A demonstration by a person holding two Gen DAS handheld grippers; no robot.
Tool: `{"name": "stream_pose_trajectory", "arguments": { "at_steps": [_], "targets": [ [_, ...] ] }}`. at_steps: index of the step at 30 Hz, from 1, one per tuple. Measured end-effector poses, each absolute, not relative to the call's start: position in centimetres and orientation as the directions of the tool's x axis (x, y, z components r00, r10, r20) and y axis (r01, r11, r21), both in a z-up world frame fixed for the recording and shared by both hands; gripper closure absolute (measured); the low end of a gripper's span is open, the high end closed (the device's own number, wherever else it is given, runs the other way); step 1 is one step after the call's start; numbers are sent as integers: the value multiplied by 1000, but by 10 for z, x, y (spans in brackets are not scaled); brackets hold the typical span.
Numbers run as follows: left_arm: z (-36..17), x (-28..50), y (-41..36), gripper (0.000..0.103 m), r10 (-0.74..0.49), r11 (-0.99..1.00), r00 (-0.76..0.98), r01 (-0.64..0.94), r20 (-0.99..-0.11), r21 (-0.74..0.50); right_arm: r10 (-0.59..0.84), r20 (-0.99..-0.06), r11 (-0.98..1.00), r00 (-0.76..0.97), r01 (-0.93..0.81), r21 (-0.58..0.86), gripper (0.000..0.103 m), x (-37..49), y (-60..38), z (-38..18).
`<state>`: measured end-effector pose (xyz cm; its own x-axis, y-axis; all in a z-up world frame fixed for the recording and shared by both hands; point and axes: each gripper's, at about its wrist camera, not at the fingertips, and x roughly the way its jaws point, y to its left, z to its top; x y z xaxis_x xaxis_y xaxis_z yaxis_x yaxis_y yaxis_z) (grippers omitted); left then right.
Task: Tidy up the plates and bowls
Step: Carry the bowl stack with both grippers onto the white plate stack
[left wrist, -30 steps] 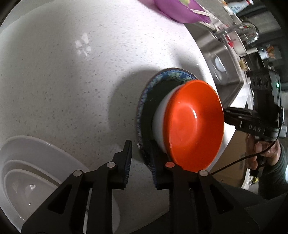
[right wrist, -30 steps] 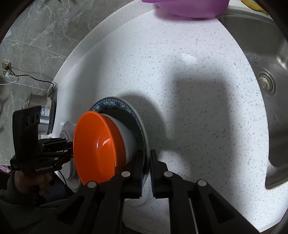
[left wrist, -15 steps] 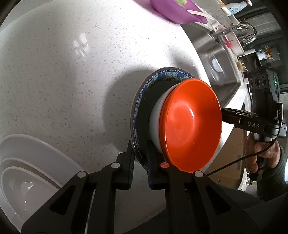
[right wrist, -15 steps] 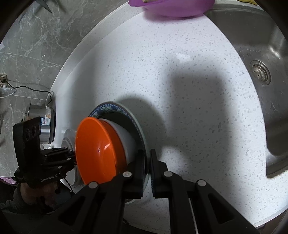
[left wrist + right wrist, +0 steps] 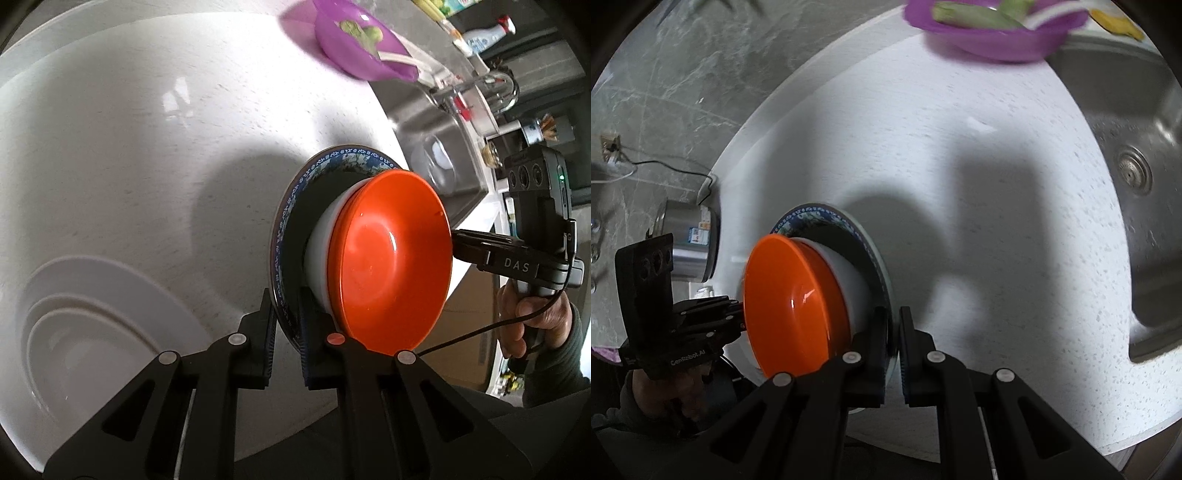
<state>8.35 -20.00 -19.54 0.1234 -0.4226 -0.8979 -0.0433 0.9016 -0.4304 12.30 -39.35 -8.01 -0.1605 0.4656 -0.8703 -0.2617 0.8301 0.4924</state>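
Left gripper [image 5: 286,332] pinches the blue-patterned plate [image 5: 295,206] at one rim, right gripper [image 5: 894,350] clamped on the opposite rim — orange bowl [image 5: 391,258] nested in white bowl [image 5: 319,254] on that plate. Left of plate: white dishes [image 5: 92,314]; right: sink [image 5: 1126,147]. Since earlier frame the plate has risen off the countertop [image 5: 147,147]. Stacking looks done — setting down remains.

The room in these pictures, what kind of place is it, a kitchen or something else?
Most likely a home kitchen. A white speckled countertop runs up to a stainless steel sink with a tap, and dishes sit about: a purple bowl and stacked white plates.
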Motion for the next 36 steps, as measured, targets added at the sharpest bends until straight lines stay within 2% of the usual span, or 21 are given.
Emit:
{"name": "stream_pose_trajectory", "arguments": {
  "at_steps": [10, 18, 26, 36],
  "targets": [
    [-146, 32, -134, 96, -361, 898, 228, -177, -904, -403, 485, -840, 744, -241, -391, 542, 93, 109, -323, -62],
    [-131, -18, -72, 96, -323, 867, 283, -294, -903, -403, 477, -822, 663, -311, -486, 569, 93, 95, -258, -53],
    [-136, -68, -20, 96, -302, 833, 295, -381, -907, -401, 444, -810, 608, -382, -536, 586, 93, 74, -205, -64],
    [-180, -98, 10, 96, -309, 823, 262, -408, -914, -395, 384, -828, 618, -409, -552, 560, 93, 49, -182, -98]
  ]
}}
